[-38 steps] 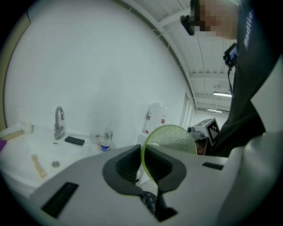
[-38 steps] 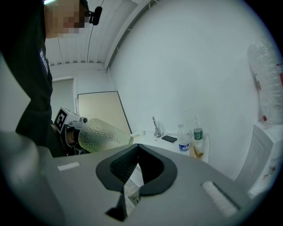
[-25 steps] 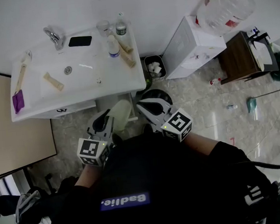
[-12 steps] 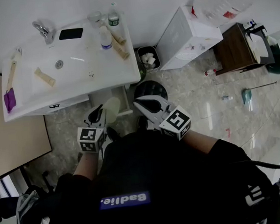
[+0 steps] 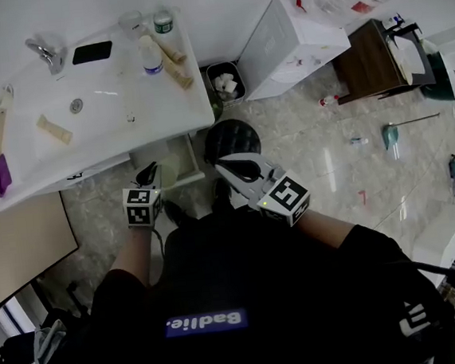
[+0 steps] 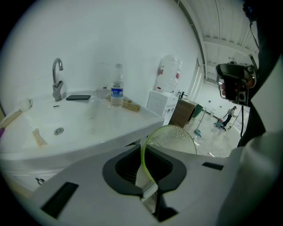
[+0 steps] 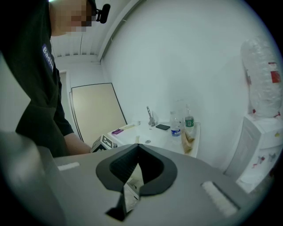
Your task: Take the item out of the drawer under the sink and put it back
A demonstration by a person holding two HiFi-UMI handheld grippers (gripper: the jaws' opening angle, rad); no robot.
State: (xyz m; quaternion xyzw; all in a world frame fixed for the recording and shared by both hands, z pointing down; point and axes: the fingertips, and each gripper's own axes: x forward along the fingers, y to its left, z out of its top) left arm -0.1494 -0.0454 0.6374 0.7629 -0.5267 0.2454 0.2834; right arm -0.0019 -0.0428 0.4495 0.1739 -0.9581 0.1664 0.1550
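A translucent yellow-green bowl (image 6: 171, 140) stands on edge in my left gripper (image 6: 145, 164), whose jaws are shut on its rim. In the left gripper view it hangs in front of the white sink counter (image 6: 88, 128), about level with the counter top. In the head view the left gripper (image 5: 148, 177) is just below the counter's front edge, with the pale bowl (image 5: 170, 169) over a white drawer (image 5: 191, 153) pulled out under the sink. My right gripper (image 5: 228, 167) hovers to the right of it. Its jaws (image 7: 135, 149) are shut, with nothing between them.
On the counter (image 5: 110, 124) are a faucet (image 5: 45, 55), a black phone (image 5: 92, 52), two bottles (image 5: 150, 57) and tubes. A small bin (image 5: 223, 84), a round black object (image 5: 231, 139), a water dispenser (image 5: 294, 43) and a brown table (image 5: 372, 59) stand to the right.
My left gripper has carried the bowl up and left, closer to the counter's front edge. The right gripper has stayed almost in place. The head view has shifted to the right.
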